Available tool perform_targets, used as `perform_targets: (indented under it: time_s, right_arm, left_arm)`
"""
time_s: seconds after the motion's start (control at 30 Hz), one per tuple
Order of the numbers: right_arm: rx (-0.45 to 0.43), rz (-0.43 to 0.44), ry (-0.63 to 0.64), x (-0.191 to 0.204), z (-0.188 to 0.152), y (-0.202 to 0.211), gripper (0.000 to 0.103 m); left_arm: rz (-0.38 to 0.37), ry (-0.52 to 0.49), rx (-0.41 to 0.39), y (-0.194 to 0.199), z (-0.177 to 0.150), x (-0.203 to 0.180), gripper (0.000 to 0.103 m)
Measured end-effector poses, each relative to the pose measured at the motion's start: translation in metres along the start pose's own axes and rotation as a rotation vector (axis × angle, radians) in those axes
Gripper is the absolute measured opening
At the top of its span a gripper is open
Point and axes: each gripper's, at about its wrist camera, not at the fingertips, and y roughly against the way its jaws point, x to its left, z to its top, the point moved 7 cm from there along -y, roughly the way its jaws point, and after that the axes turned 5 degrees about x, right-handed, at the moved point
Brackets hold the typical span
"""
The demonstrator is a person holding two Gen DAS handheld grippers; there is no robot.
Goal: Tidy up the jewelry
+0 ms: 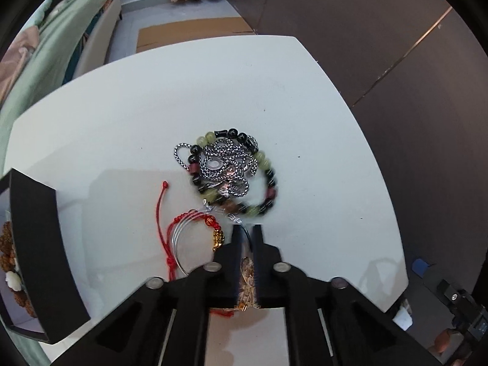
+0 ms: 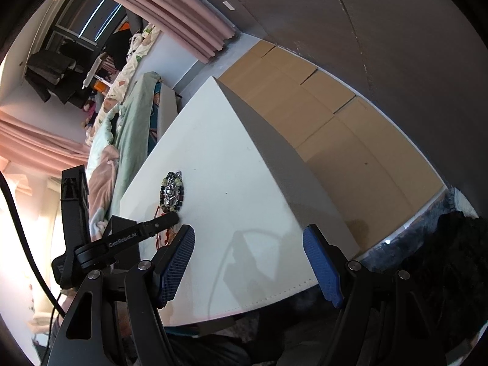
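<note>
- In the left wrist view, the left gripper (image 1: 247,231) is pointing down at the white table (image 1: 122,116), its jaws pressed together on a gold-coloured ornament (image 1: 247,286) showing in the narrow slot between them; what exactly the piece is, I cannot tell.
- Just left of those fingers, a red cord bracelet (image 1: 170,228) with a gold charm (image 1: 219,236) is lying over thin silver bangles (image 1: 180,244).
- At the left edge, a black jewelry box (image 1: 39,244) is sitting open, with brown knobbly beads (image 1: 7,244) and a white carved piece (image 1: 12,279) inside; the right wrist view is not showing this interior.
- Just beyond the fingertips, a silver chain (image 1: 225,164) is lying heaped on a green and black bead bracelet (image 1: 262,183).
- In the right wrist view, the right gripper (image 2: 248,262) is hanging over the table's near part with its blue-padded jaws wide apart and nothing between them.
- Only this view is showing the left gripper from outside, with white lettering reading "GenRobot.AI" (image 2: 123,239) along its arm.
- Farther off, only this view is showing flattened cardboard (image 2: 335,128) lining the floor beside the table, and a bed with green bedding (image 2: 131,134) beyond it.
</note>
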Motion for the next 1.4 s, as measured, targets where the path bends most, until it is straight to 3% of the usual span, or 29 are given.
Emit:
perform_targets:
  time_s: [0.27, 0.47, 0.57, 0.8, 1.0, 1.1, 1.17, 1.23, 1.27, 1.3, 1.37, 1.4]
  right_arm:
    - [0.013, 0.009, 0.050, 0.024, -0.004, -0.008, 0.074]
    - [0.076, 0.015, 0.094, 0.057, -0.015, -0.034, 0.064]
    - [0.111, 0.017, 0.090, 0.069, -0.021, -0.048, 0.053]
    - [0.158, -0.046, 0.103, 0.093, -0.029, -0.081, 0.046]
    - [0.160, -0.085, 0.098, 0.100, -0.029, -0.088, 0.046]
    - [0.149, -0.068, 0.083, 0.096, -0.028, -0.081, 0.047]
    - [0.136, -0.073, 0.073, 0.089, -0.027, -0.075, 0.060]
    - [0.115, -0.084, 0.054, 0.079, -0.025, -0.067, 0.066]
    - [0.105, -0.088, 0.044, 0.073, -0.024, -0.062, 0.066]
    - [0.099, -0.092, 0.036, 0.069, -0.022, -0.059, 0.066]
    - [0.089, -0.098, 0.026, 0.062, -0.020, -0.052, 0.066]
    - [0.082, -0.097, 0.023, 0.059, -0.017, -0.049, 0.066]
  left_arm:
    - [-0.045, -0.007, -0.080, 0.033, -0.006, 0.001, 0.002]
    - [-0.103, 0.014, -0.137, 0.060, -0.015, 0.013, 0.001]
    - [-0.133, 0.044, -0.169, 0.075, -0.020, 0.026, 0.001]
    - [-0.202, 0.083, -0.235, 0.110, -0.024, 0.055, 0.001]
    - [-0.252, 0.100, -0.190, 0.101, -0.027, 0.064, 0.001]
    - [-0.256, 0.103, -0.125, 0.085, -0.029, 0.061, 0.002]
    - [-0.253, 0.087, -0.121, 0.080, -0.030, 0.057, 0.003]
    - [-0.249, 0.077, -0.115, 0.076, -0.030, 0.052, 0.010]
    - [-0.246, 0.074, -0.111, 0.074, -0.030, 0.050, 0.024]
    - [-0.245, 0.068, -0.107, 0.071, -0.029, 0.047, 0.048]
    - [-0.239, 0.061, -0.105, 0.067, -0.028, 0.042, 0.075]
    - [-0.231, 0.057, -0.107, 0.064, -0.027, 0.040, 0.075]
